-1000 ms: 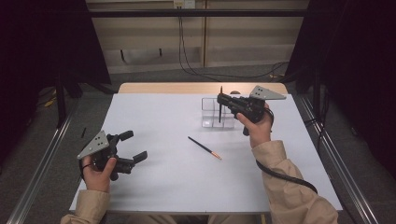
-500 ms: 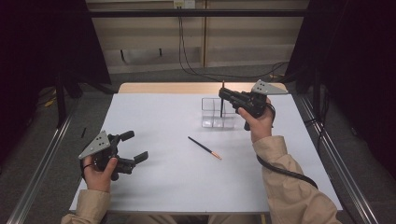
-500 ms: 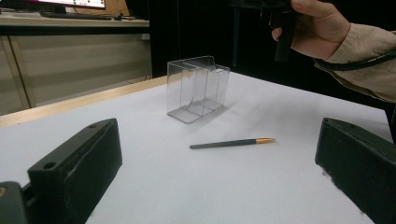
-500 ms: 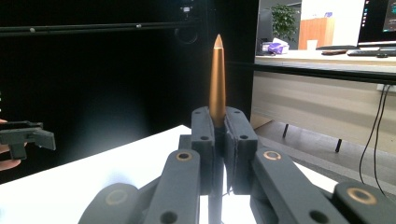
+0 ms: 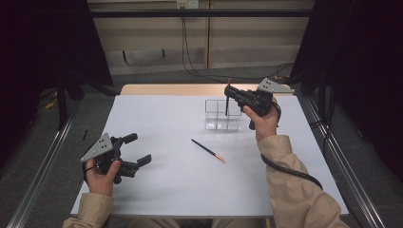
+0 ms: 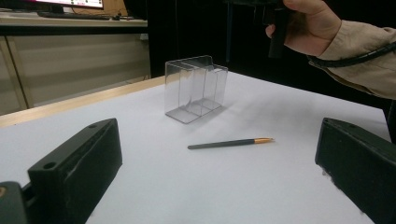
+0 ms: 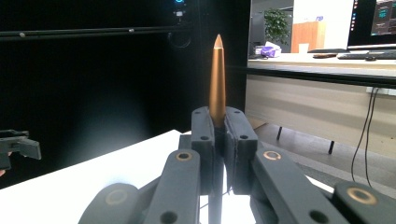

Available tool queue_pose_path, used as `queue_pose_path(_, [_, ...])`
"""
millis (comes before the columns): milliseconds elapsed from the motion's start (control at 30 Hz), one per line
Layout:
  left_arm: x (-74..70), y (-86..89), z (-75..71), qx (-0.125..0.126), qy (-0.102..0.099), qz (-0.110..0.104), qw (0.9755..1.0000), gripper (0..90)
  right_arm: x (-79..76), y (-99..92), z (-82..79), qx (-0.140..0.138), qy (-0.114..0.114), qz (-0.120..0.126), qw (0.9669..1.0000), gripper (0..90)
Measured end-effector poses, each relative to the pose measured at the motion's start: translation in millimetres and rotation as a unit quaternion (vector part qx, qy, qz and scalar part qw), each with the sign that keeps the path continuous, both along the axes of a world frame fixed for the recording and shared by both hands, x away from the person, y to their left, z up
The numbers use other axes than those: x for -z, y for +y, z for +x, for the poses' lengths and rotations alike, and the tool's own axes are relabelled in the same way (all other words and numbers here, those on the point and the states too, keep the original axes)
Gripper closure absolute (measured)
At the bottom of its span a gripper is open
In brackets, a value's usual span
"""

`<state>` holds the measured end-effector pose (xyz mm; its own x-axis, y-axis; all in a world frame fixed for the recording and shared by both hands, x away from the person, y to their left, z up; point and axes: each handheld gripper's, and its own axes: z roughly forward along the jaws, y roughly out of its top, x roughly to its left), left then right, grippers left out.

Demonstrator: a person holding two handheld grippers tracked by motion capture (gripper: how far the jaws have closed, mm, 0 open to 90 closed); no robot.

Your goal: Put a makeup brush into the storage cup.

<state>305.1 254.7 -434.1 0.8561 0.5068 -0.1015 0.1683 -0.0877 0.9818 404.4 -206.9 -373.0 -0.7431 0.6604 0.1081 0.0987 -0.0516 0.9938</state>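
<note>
My right gripper [image 5: 229,92] is shut on a dark pen with a copper tip [image 7: 217,79], held upright over the clear plastic organiser [image 5: 222,114] at the far middle of the white table [image 5: 166,180]. The pen's lower end [image 5: 226,107] hangs at the organiser's right compartment; whether it touches inside I cannot tell. A second dark pen with a copper tip [image 5: 208,150] lies flat on the table in front of the organiser, also seen as the lying pen [image 6: 229,143]. My left gripper [image 5: 137,149] rests near the left front edge, open with nothing between its jaws.
The clear organiser [image 6: 195,87] has several upright compartments. A wooden strip [image 5: 171,89] borders the table's far edge. Metal rails [image 5: 43,166] run along both sides. The right gripper's cable [image 5: 290,172] trails down along the sleeve.
The right gripper with its upright pen has shifted slightly up and away, over the organiser. The left gripper and the lying pen have stayed put.
</note>
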Motion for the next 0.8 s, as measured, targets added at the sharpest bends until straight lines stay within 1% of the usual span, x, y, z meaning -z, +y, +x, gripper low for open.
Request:
queue_pose_path(233, [-0.3, -0.3, -0.3, 0.0, -0.001, -0.001, 1.0, 0.4, -3.1, -2.9, 4.5, 0.009, -0.004, -0.003, 0.9999, 83.6])
queue_pose_path(667, [-0.1, -1.0, -0.2, 0.001, -0.001, -0.001, 1.0, 0.5, -2.8, -10.3, 11.7, 0.027, 0.0, -0.014, 0.9995, 83.6])
queue_pose_path(800, [0.3, -1.0, 0.0, 0.003, -0.001, -0.003, 1.0, 0.5, -2.6, -13.5, 13.6, 0.033, -0.003, -0.014, 0.9994, 83.6])
